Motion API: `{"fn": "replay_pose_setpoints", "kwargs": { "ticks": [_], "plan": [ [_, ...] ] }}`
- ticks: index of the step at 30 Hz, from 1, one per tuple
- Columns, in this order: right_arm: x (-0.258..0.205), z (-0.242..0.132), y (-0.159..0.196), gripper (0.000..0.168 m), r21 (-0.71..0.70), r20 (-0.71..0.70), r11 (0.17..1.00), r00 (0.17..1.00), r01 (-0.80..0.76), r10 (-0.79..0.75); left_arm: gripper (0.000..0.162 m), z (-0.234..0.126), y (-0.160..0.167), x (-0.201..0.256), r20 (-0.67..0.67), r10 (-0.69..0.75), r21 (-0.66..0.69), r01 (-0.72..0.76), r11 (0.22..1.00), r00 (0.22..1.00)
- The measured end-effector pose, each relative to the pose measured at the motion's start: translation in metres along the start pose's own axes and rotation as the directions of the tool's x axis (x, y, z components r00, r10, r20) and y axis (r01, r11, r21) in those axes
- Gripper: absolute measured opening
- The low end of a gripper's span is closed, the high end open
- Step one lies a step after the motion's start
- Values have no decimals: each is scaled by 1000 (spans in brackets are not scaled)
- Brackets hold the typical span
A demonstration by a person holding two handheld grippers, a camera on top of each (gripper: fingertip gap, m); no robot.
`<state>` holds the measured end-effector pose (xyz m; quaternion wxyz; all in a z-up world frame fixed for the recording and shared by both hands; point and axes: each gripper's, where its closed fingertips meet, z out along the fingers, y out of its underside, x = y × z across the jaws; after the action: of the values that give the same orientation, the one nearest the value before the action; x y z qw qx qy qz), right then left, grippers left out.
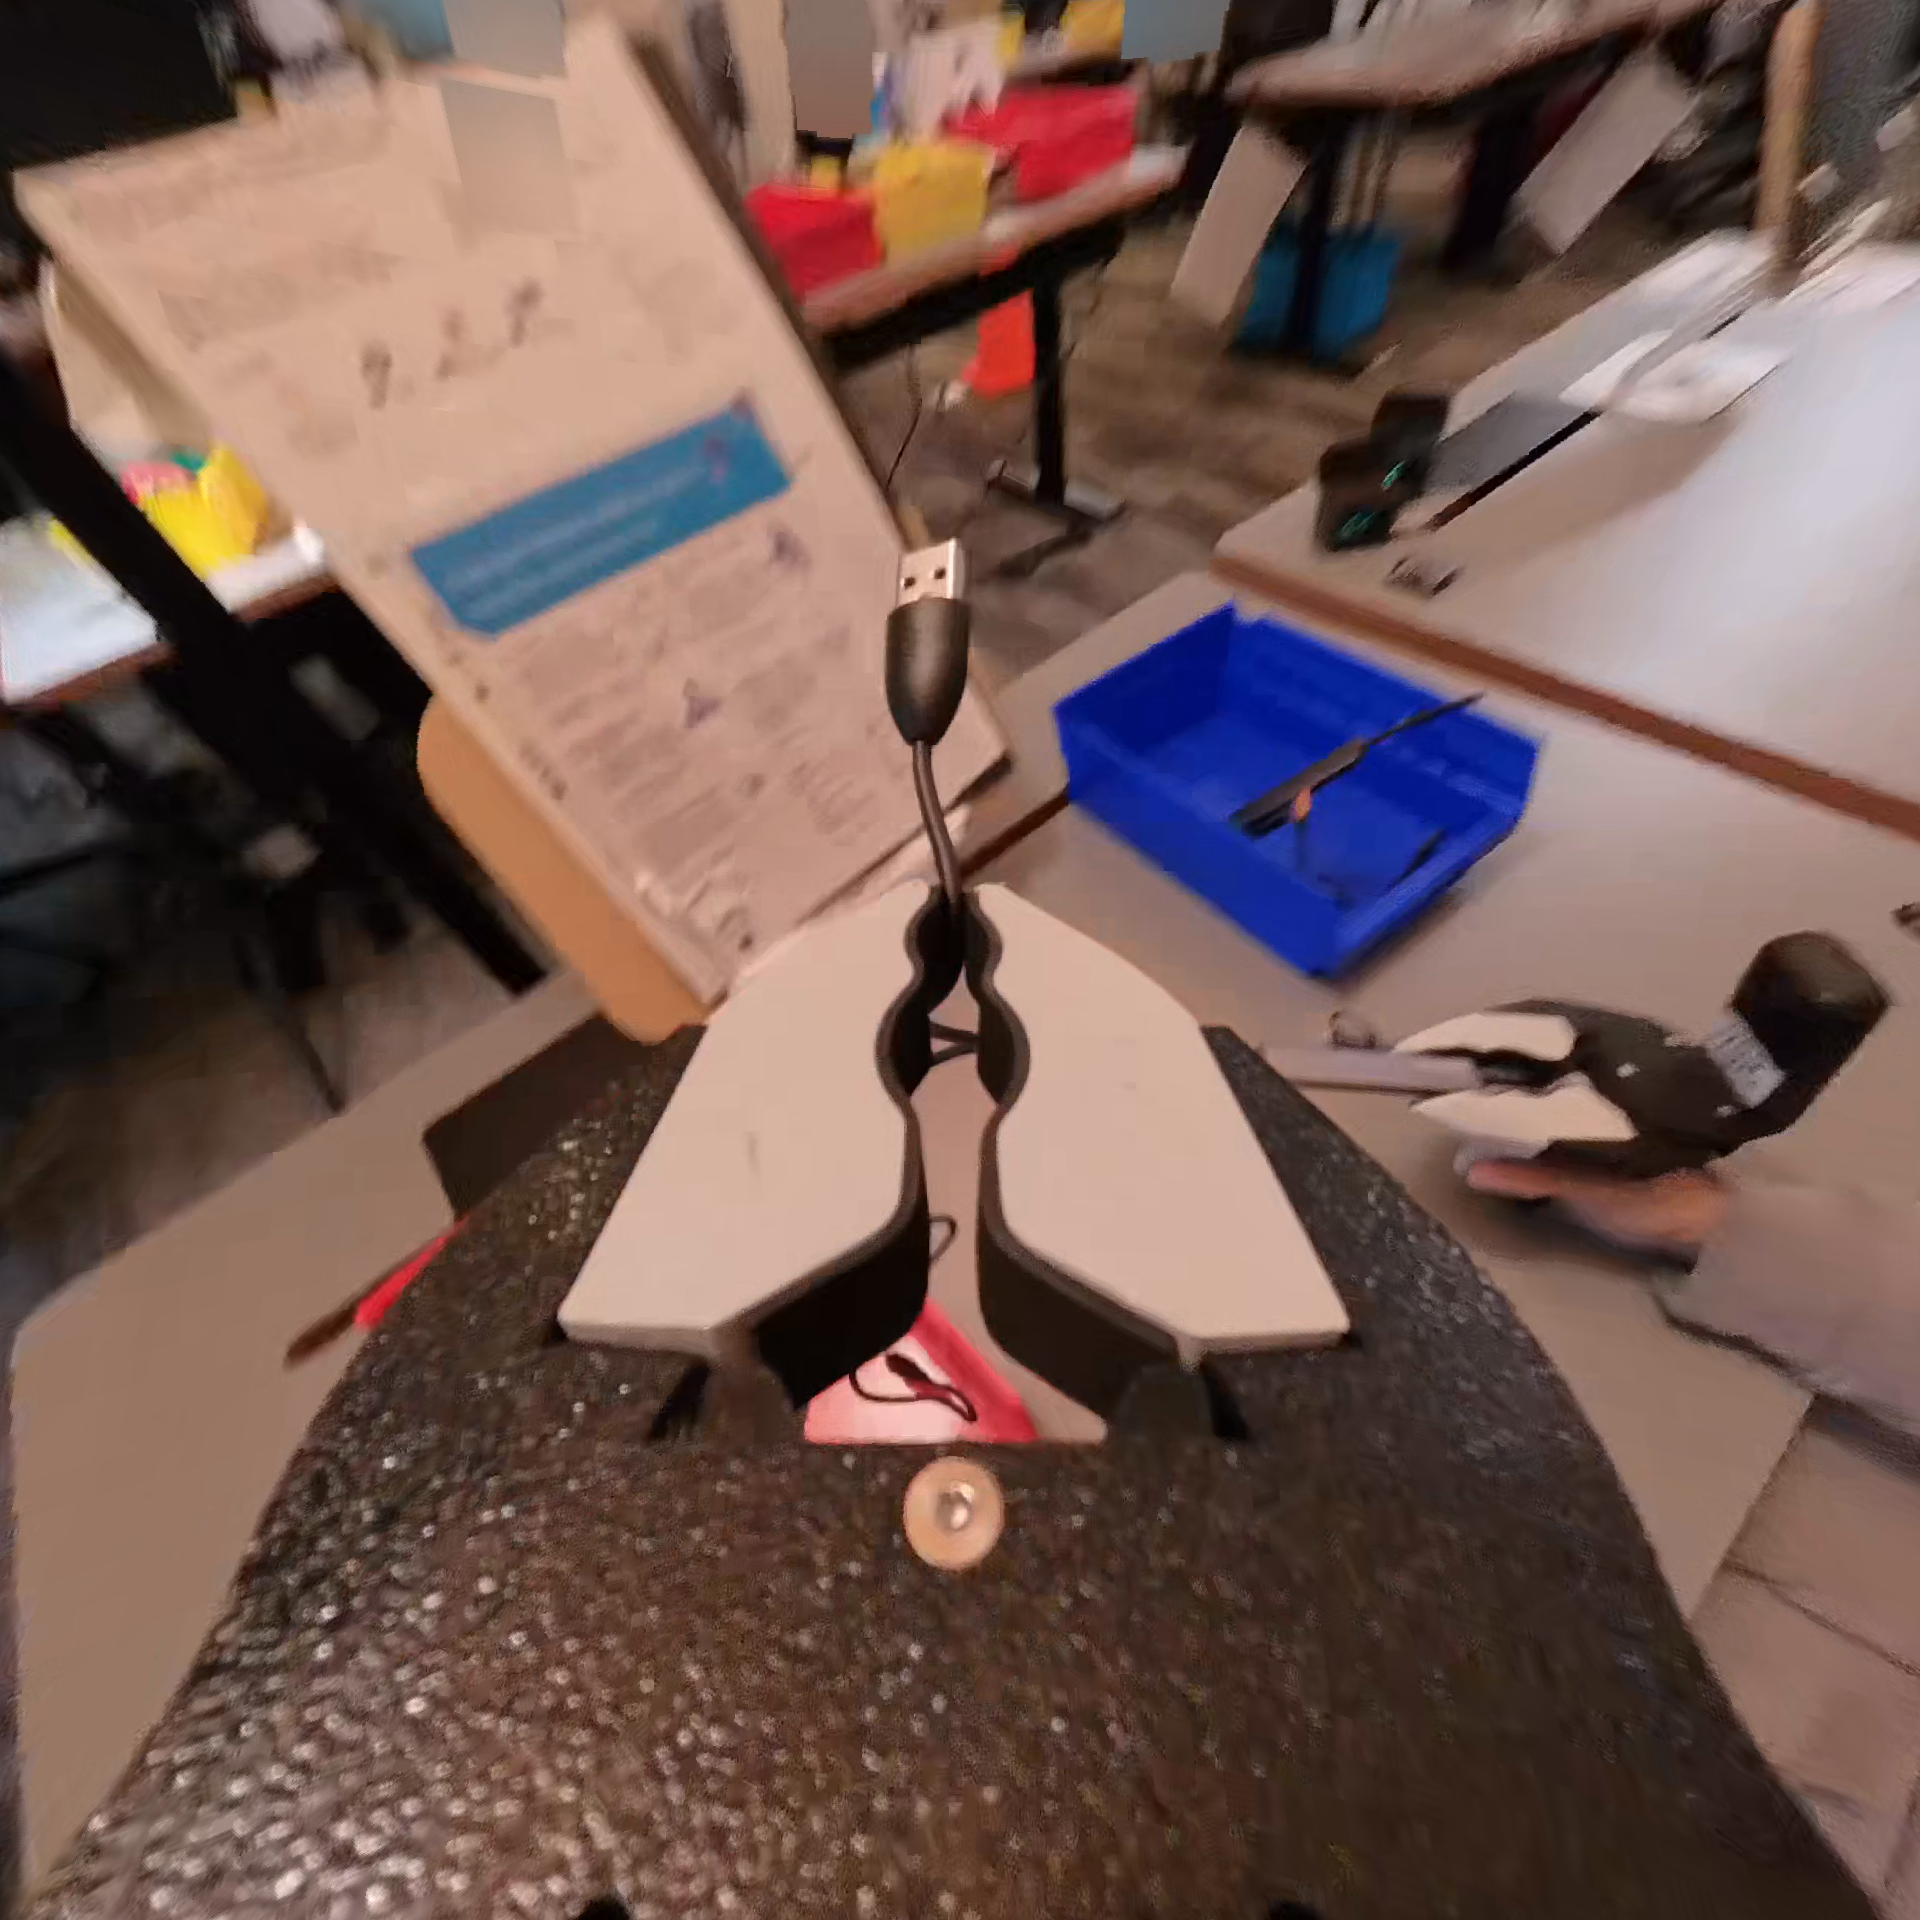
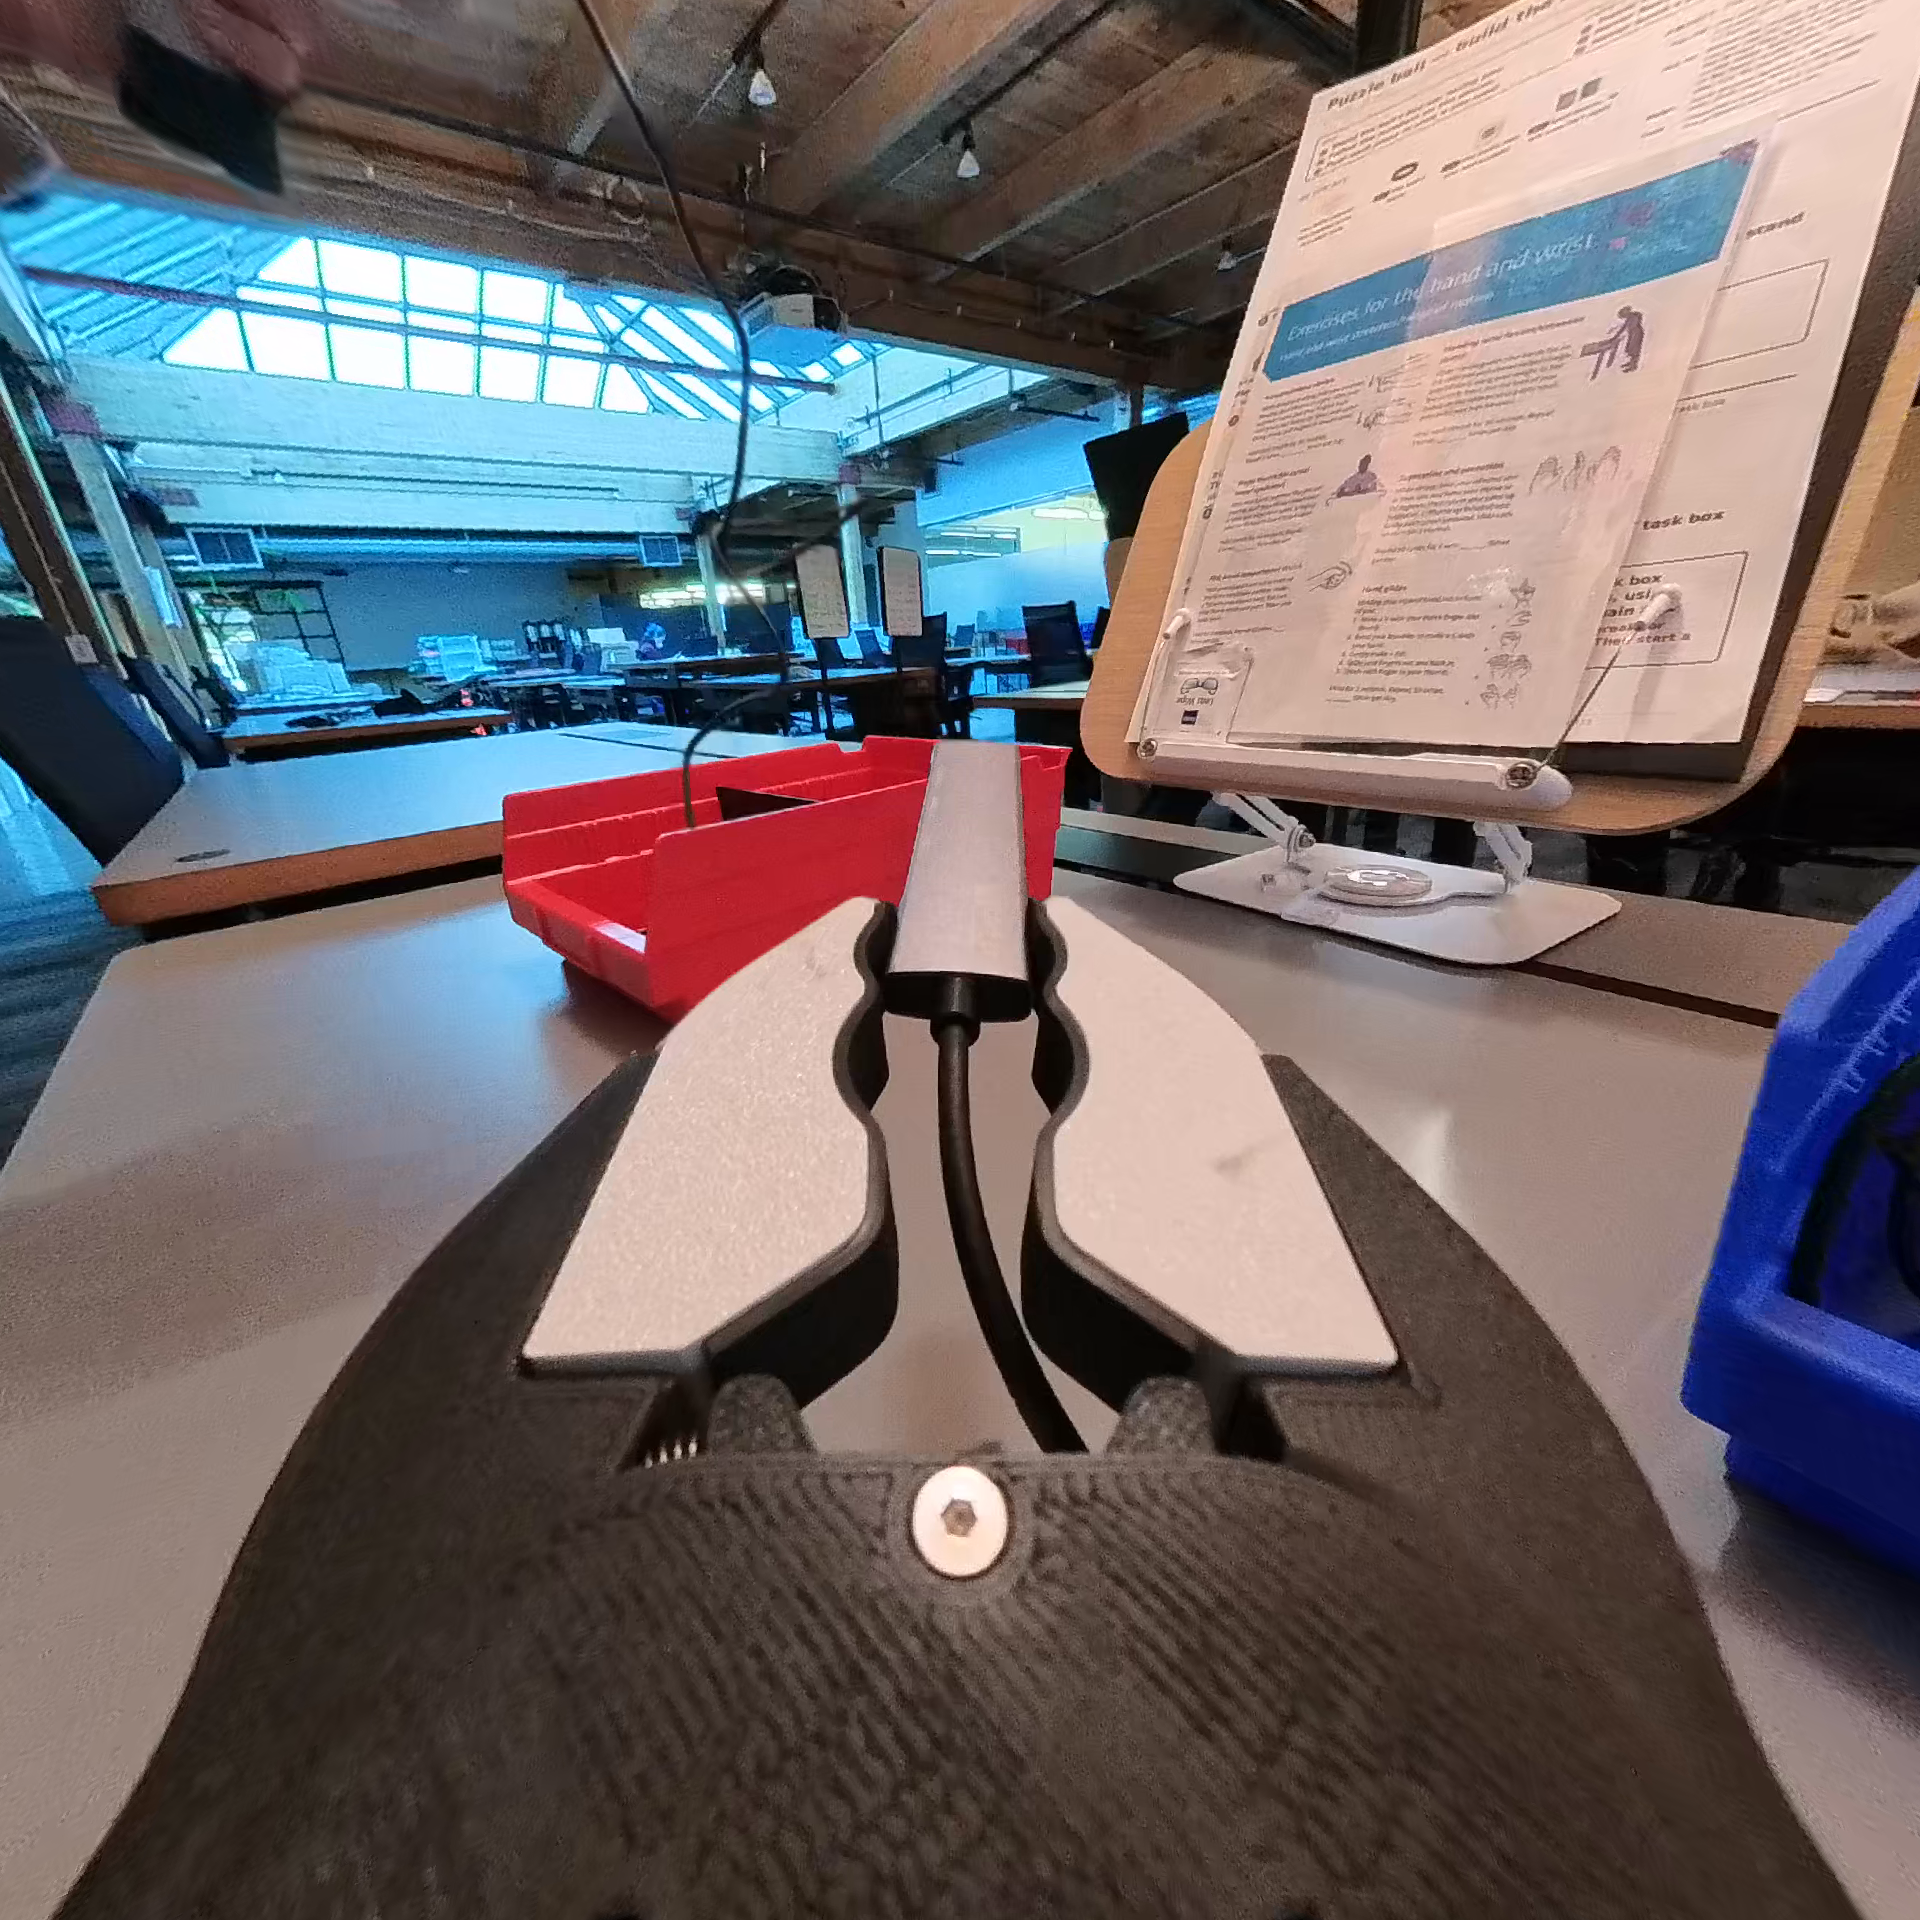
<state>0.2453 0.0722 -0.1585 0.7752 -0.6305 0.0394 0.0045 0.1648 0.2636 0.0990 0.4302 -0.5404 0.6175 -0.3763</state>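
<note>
Two grippers each grip something. The left gripper [image 1: 951,899] is clamped on a thin black cable [image 1: 940,821], and its USB plug [image 1: 928,634] sticks straight up and away from the tips. The right gripper [image 2: 961,935] squeezes a long grey hub [image 2: 966,862] that points far ahead, its cord [image 2: 987,1226] running back. The left view is blurry. The far blue bin [image 1: 1299,790] holds dark cables. The red bin [image 2: 727,862] has a black wire going in; its inside is mostly hidden.

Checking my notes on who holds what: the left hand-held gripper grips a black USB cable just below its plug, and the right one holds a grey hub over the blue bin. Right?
One detail is wrong. In the right wrist view the right hand-held gripper holds the grey hub toward the red bin; the blue bin sits off to its right. The left hand-held gripper does grip the USB cable.
</note>
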Motion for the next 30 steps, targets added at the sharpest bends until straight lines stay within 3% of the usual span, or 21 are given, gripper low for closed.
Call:
{"fn": "replay_pose_setpoints", "kwargs": {
  "ticks": [8, 12, 16, 18, 21, 23, 26, 30],
  "plan": [
    [15, -9, -9, 24, 83, -13, 990, 993, -112, 114, 2, -52, -100, 47, -5, 52, 420, -46, 906, 999],
    [13, -8, -8, 24, 75, -9, 992, 995, -103, 104, 2, -76, -152, 37, 83, 79, 496, -110, 861, 993],
    [13, -8, -8, 24, 75, -16, 993, 995, -92, 94, 2, -77, -175, 53, -62, 65, 515, -23, 857, 996],
    [16, -10, -10, 24, 94, -21, 990, 994, -107, 110, 3, -65, -161, 62, -112, 68, 491, -4, 871, 991],
    [23, -15, -14, 24, 138, -45, 981, 988, -137, 144, 2, -34, -114, 76, -180, 44, 443, 41, 896, 983],
    [25, -16, -15, 24, 148, -42, 978, 987, -150, 158, 2, -11, -70, 93, -253, 37, 407, 72, 911, 967],
    [22, -15, -14, 24, 137, -29, 980, 989, -143, 148, 3, 16, 10, 126, -307, 168, 382, -41, 923, 937],
    [21, -15, -15, 24, 137, -25, 981, 990, -138, 142, 2, 13, 110, 175, -509, 337, 359, -160, 920, 792]
  ]
}}
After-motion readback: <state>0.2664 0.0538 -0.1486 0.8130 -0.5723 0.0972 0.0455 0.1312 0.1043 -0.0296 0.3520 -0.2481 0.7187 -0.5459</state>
